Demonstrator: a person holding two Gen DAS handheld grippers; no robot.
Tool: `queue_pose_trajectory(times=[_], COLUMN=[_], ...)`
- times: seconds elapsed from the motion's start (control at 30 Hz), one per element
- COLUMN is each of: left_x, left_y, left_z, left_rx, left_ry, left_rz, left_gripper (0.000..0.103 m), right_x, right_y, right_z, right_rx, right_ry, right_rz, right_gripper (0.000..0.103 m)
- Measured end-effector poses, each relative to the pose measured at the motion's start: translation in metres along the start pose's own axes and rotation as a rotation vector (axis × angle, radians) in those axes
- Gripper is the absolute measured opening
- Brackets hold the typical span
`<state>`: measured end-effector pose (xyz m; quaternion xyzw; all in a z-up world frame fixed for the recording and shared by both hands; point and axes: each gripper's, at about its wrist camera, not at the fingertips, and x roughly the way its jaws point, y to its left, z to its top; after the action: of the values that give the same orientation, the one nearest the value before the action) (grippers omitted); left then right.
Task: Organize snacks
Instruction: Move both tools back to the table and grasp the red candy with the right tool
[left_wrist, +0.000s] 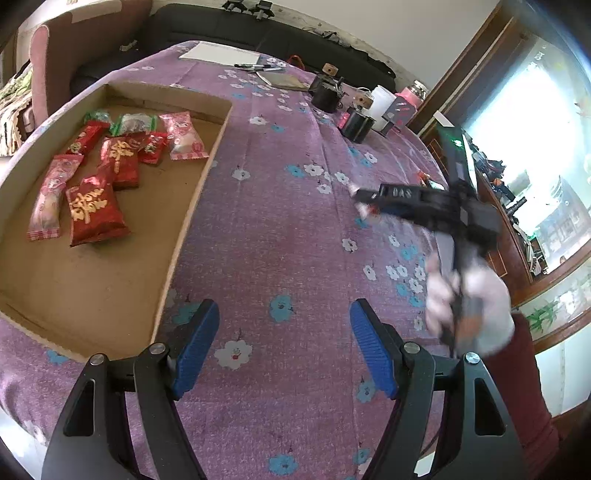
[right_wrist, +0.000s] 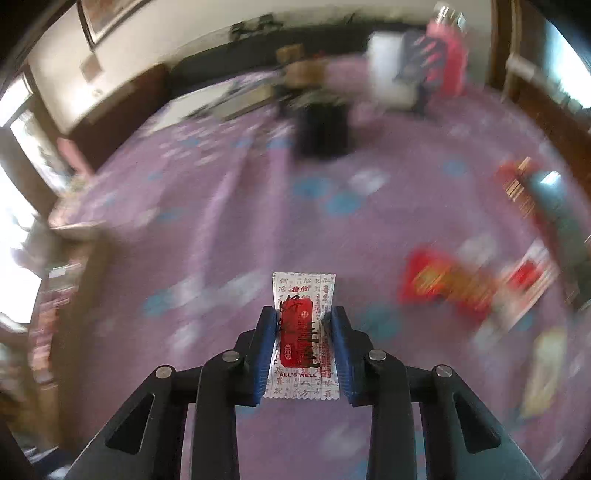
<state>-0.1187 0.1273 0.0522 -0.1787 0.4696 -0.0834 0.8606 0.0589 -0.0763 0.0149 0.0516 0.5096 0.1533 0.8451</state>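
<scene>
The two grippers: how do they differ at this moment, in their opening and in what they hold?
The left gripper stands wide open with nothing between its pads, only tablecloth below; the right gripper is closed on a white and red snack packet. The left gripper's view is sharp, while the right gripper's view is blurred around the packet. Both have blue pads on black fingers.

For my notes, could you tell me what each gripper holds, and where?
The right gripper pinches the white-and-red snack packet across its long side edges; the left gripper holds nothing.
</scene>
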Motion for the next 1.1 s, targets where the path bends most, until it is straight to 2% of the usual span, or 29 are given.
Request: queue_pose_trajectory(times=[0.07,0.1,0.13,0.17,0.2,0.23,0.3,0.47,0.57,0.67,0.73,0.83,0.97,1.0,1.1], left_x=[0.002,0.002,0.002,0.002,0.001,0.001,0.000,0.004,0.006,0.005,0.003,0.001,0.006,0.008,0.016], left_y=[-0.002,-0.003,-0.004,-0.005,-0.005,-0.005,-0.006,-0.015,-0.019,-0.023,-0.023,-0.021,-0.020,-0.021,-0.030], left_z=[-0.001,-0.001,-0.002,-0.001,-0.001,-0.001,-0.001,-0.002,-0.003,-0.005,-0.006,-0.006,-0.003,-0.002,-0.003], left_rx=[0.008,0.012,0.020,0.024,0.026,0.025,0.026,0.049,0.057,0.068,0.070,0.067,0.052,0.051,0.067], left_ry=[0.007,0.008,0.007,0.005,0.003,0.001,-0.003,0.003,0.011,0.013,0.012,0.004,0.006,0.010,0.027], left_rz=[-0.004,-0.006,-0.007,-0.006,-0.007,-0.012,-0.019,-0.026,-0.024,-0.016,-0.013,-0.004,-0.007,-0.010,-0.013], left_gripper=[0.073,0.073,0.073,0.073,0.073,0.073,0.073,0.073,0.073,0.073,0.073,0.073,0.073,0.073,0.073], right_x=[-0.009,-0.020,-0.031,-0.044,-0.054,-0.065,-0.073,-0.057,-0.041,-0.023,-0.013,-0.012,-0.023,-0.025,-0.025], right_y=[0.015,0.018,0.015,0.007,-0.003,-0.023,-0.060,-0.101,-0.106,-0.102,-0.108,-0.107,-0.095,-0.093,-0.085], right_z=[-0.017,-0.022,-0.021,-0.016,-0.011,-0.003,0.012,0.021,0.029,0.042,0.050,0.043,0.020,0.016,0.009], right_rx=[-0.033,-0.061,-0.070,-0.064,-0.043,0.005,0.093,0.140,0.151,0.096,0.110,0.134,0.140,0.142,0.117], right_ry=[0.039,0.032,-0.001,-0.056,-0.106,-0.171,-0.226,-0.208,-0.188,-0.187,-0.157,-0.127,-0.073,-0.075,-0.110], right_rz=[0.136,0.182,0.184,0.159,0.119,0.041,-0.072,-0.168,-0.197,-0.259,-0.216,-0.160,-0.010,0.002,-0.069], right_gripper=[0.034,0.032,0.032,0.033,0.038,0.045,0.048,0.048,0.048,0.048,0.048,0.048,0.048,0.047,0.047])
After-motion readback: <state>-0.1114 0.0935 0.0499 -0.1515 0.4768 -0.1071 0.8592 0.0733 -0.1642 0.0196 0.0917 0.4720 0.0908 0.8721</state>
